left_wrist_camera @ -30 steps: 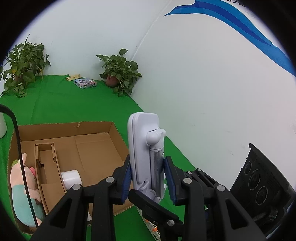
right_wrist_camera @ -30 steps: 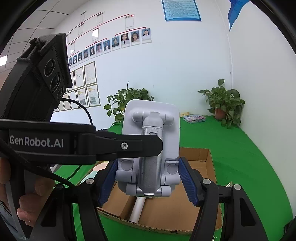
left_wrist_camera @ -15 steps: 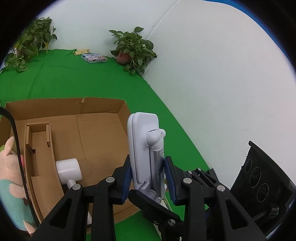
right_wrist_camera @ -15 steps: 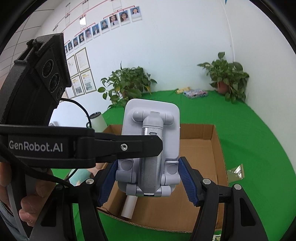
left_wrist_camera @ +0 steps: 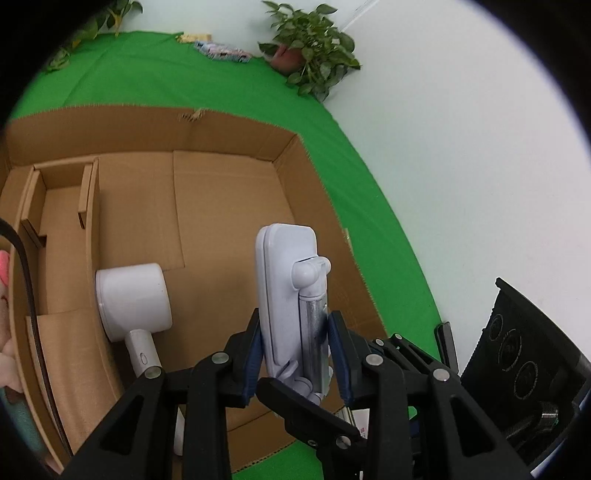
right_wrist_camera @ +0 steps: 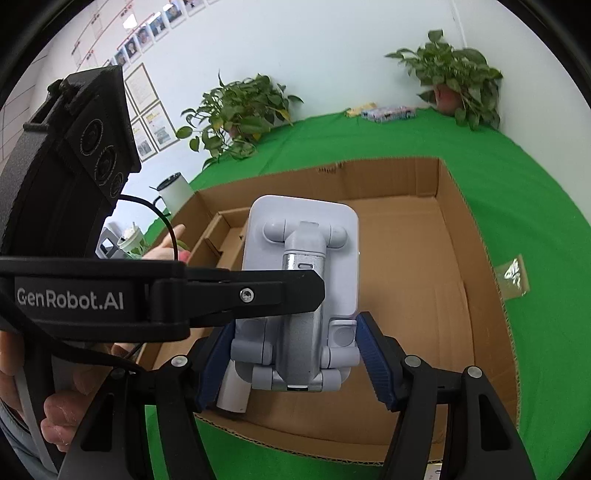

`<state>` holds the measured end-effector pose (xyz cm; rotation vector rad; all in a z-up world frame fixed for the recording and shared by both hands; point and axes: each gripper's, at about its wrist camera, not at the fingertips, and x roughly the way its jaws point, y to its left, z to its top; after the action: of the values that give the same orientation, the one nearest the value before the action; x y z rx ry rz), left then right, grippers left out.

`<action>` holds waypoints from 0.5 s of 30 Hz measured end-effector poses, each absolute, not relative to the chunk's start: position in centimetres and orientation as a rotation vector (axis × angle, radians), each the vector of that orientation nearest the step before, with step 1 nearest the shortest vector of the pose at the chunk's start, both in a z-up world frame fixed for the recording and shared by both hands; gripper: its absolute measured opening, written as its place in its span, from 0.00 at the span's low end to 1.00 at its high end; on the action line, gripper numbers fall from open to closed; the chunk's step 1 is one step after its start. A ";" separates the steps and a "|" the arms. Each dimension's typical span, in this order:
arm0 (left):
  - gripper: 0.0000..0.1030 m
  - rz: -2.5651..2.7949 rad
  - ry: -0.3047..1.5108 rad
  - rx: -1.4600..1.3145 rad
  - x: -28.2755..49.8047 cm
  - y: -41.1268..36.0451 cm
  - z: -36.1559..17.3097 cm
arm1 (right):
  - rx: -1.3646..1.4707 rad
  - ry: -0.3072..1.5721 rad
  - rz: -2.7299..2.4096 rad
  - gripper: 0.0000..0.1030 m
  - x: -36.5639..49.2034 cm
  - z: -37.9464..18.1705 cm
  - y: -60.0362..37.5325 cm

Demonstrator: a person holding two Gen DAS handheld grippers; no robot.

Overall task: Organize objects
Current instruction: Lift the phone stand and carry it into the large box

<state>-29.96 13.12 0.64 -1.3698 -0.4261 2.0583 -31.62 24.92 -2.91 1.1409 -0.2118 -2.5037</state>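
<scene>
"GenRobot.AI" marks the left gripper [right_wrist_camera: 291, 291]; it and the right gripper [right_wrist_camera: 295, 354] both clamp the phone stand [right_wrist_camera: 301, 295].

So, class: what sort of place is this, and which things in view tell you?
Probably an office corner set up for recording demonstrations: a wall of framed certificates and staff photos, potted plants, and a green cloth laid under a cardboard box.

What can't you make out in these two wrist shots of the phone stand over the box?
- Hair dryer: right wrist view shows only its handle end, the phone stand covers the rest.
- Plush toy: cut off by the left wrist view's edge.
- Wall photos: too small to read.
</scene>
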 end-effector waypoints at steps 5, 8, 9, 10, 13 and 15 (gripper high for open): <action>0.31 2.023 -0.434 -1.456 -30.7 13.5 -2.0 | 1.237 -0.261 -2.462 0.61 -32.7 -6.0 25.6; 0.31 2.006 -0.436 -1.504 -30.8 13.4 -3.4 | 1.295 -0.276 -2.426 0.61 -33.2 -7.5 25.7; 0.31 2.005 -0.437 -1.515 -30.8 13.3 -3.7 | 1.310 -0.278 -2.413 0.61 -33.3 -8.1 25.7; 0.31 2.004 -0.440 -1.525 -30.8 13.2 -4.0 | 1.325 -0.280 -2.400 0.61 -33.4 -8.3 25.6; 0.32 1.996 -0.451 -1.562 -31.0 12.9 -4.6 | 1.362 -0.289 -2.371 0.61 -33.8 -9.3 25.5; 0.32 1.988 -0.454 -1.594 -31.1 12.9 -5.0 | 1.385 -0.297 -2.351 0.61 -34.0 -9.7 25.4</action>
<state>-31.12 12.86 -5.04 -1.5938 -0.4542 1.9883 -34.04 25.36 -9.70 1.3846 -0.2970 -2.3513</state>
